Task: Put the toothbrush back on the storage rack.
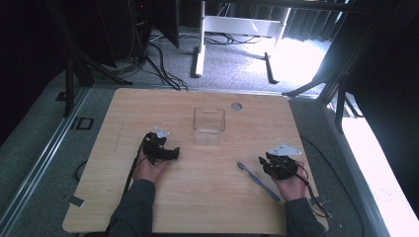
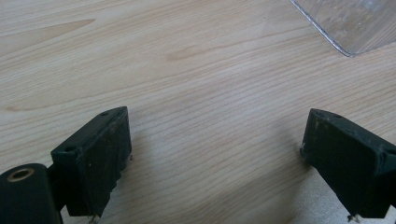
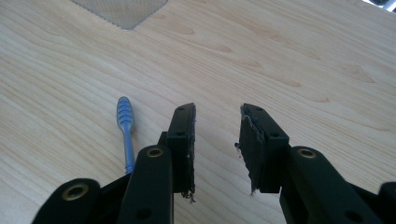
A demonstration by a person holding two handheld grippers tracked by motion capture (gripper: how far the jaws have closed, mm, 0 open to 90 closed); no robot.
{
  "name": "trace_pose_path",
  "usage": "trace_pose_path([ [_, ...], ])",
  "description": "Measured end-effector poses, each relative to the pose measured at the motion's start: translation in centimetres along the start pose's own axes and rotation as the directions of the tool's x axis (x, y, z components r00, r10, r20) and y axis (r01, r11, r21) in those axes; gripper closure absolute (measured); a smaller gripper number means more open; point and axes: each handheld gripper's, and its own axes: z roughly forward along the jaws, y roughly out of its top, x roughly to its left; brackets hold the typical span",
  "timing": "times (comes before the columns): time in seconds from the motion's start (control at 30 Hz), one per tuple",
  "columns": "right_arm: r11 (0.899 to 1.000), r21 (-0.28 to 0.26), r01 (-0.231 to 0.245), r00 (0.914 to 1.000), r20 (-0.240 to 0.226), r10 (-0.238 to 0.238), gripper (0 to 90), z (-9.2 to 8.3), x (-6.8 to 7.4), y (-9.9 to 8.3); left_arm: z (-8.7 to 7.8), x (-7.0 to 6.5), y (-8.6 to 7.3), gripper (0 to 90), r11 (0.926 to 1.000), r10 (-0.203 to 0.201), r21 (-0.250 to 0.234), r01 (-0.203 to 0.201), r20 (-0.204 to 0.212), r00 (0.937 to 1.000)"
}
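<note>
A blue toothbrush [image 1: 258, 180] lies flat on the wooden table [image 1: 207, 207], its head toward the middle. In the right gripper view the toothbrush [image 3: 125, 128] rests just left of my right gripper [image 3: 216, 140], whose jaws stand partly apart with nothing between them. In the high view the right gripper [image 1: 269, 164] sits beside the brush, to its right. My left gripper [image 1: 170, 152] rests at the table's left middle; its jaws [image 2: 215, 154] are wide apart over bare wood. A clear plastic cup [image 1: 209, 122] stands upright behind both grippers.
A corner of the clear cup [image 2: 355, 23] shows at the upper right of the left gripper view. A small round grommet [image 1: 236, 105] sits in the table near its far edge. Cables and a white stand [image 1: 232, 29] lie on the floor beyond.
</note>
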Motion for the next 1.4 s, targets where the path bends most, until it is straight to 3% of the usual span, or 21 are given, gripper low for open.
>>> trace_pose_path([
  [0.57, 0.998, 0.044, 0.042, 0.999, 0.013, -0.043, 58.8, -1.1, 0.2, 0.3, 0.0, 0.0, 0.0, 8.6, 1.0, 0.0, 0.0, 0.0, 0.001, 1.0],
  [1.4, 0.991, 0.096, 0.093, 0.9957, -0.009, -0.093, 62.6, -1.5, 0.9, 1.1, 0.0, 0.0, 0.0, 8.7, 1.0, 0.0, 0.0, 0.0, 0.001, 1.0],
])
